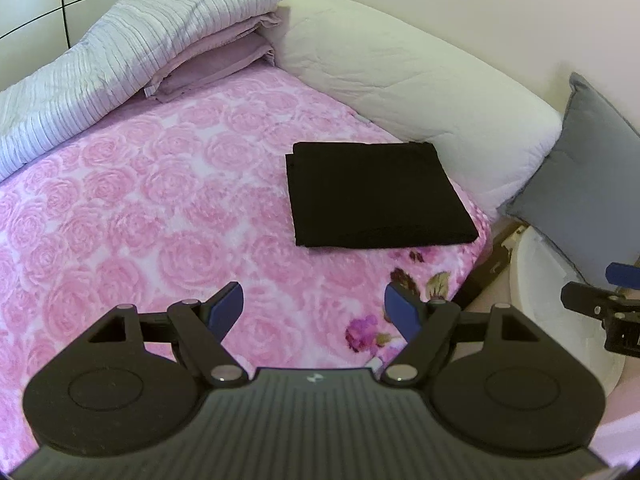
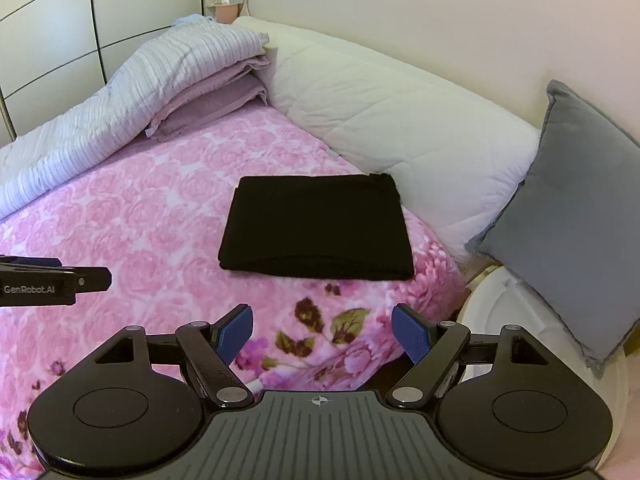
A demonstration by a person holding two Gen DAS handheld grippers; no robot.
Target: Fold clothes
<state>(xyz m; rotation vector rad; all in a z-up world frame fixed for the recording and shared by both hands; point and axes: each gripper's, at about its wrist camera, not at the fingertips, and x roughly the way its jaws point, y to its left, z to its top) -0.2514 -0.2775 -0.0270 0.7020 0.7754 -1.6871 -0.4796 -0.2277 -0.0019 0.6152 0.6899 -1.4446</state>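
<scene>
Apparently folding is done: flat black folded cloth rectangle (image 2: 316,228) lies on pink rose-patterned blanket (image 1: 140,200), near white quilted bolster (image 2: 400,120). Left gripper (image 1: 314,308) and right gripper (image 2: 322,332) hover short of it, jaws wide, empty. Next likely stacking; blanket's left side free

Left gripper (image 1: 314,308) and right gripper (image 2: 322,334): matte black linkage arms, silver pivot pins, round side discs, ribbed grey housing, blue textured pads (image 2: 412,332); white "GenRobot.AI" lettering on the left unit's side
</scene>
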